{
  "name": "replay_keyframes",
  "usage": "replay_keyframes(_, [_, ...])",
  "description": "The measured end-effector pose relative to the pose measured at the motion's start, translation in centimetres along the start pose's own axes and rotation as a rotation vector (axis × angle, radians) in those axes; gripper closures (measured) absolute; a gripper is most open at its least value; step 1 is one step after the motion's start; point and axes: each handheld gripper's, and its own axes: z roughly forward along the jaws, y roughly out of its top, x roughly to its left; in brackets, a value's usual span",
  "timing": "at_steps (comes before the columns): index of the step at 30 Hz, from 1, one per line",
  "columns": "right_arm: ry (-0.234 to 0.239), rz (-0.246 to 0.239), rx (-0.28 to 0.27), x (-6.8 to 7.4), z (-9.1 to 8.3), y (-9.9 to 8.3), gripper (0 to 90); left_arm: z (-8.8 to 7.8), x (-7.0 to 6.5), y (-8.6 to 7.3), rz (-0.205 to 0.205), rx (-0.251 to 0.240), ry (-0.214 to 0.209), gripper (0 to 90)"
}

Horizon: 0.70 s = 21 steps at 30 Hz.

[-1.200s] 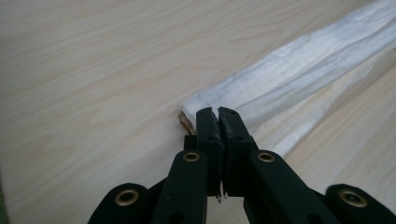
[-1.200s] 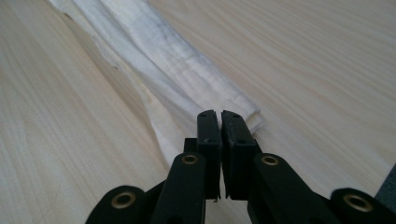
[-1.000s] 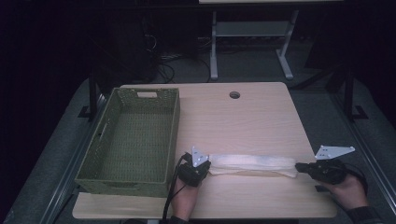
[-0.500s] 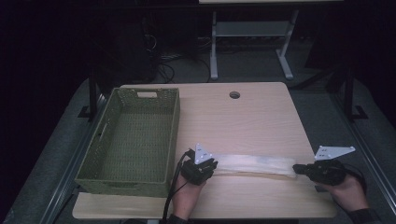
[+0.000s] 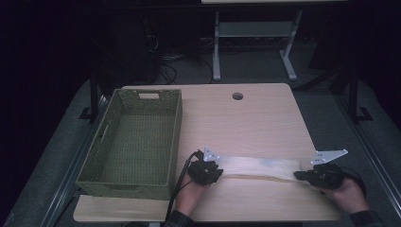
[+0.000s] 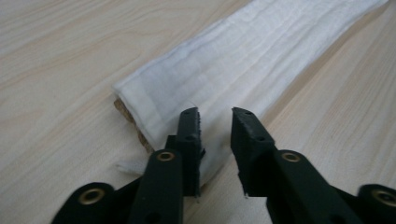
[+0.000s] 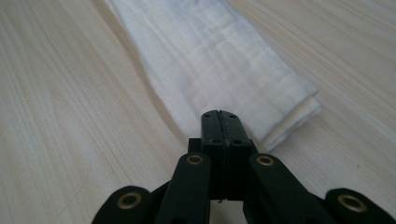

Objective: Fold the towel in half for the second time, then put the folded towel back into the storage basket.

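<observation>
Long white cloth (image 5: 257,166), folded into a narrow strip, lying flat across the near part of the wooden table (image 5: 250,123), stretched between the two hands. Left gripper (image 6: 215,114) at the cloth's left end, jaws parted a little, straddling the cloth's near corner without pinching it. Right gripper (image 7: 219,114) at the right end, jaws pressed together, tips at the cloth's near edge; whether any fabric is caught between them, cannot tell. Green woven basket (image 5: 176,123) on the table's left side, just beside the left hand (image 5: 191,196)
</observation>
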Motion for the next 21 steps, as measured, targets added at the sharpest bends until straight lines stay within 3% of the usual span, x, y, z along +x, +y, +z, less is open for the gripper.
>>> replay_keyframes(4, [-0.008,0.022,0.006,0.0,0.1,0.2,89.6,0.1,0.0,0.9,0.037,0.03,-0.005,51.5])
replay_keyframes(11, [-0.06,0.043,0.027,0.0,0.8,1.2,89.6,-0.5,0.3,1.2,0.075,-0.013,-0.042,37.9])
replay_keyframes(14, [-0.085,0.044,0.03,-0.3,1.1,1.7,89.6,-0.7,0.3,1.0,0.093,-0.03,-0.052,35.6])
replay_keyframes(16, [-0.095,0.055,0.032,-0.5,1.4,2.1,89.6,-0.6,0.2,0.9,0.116,-0.024,-0.039,34.2])
replay_keyframes(21, [-0.116,0.063,0.027,-1.5,2.1,3.1,89.7,-0.5,0.0,0.2,0.121,-0.052,-0.001,34.1])
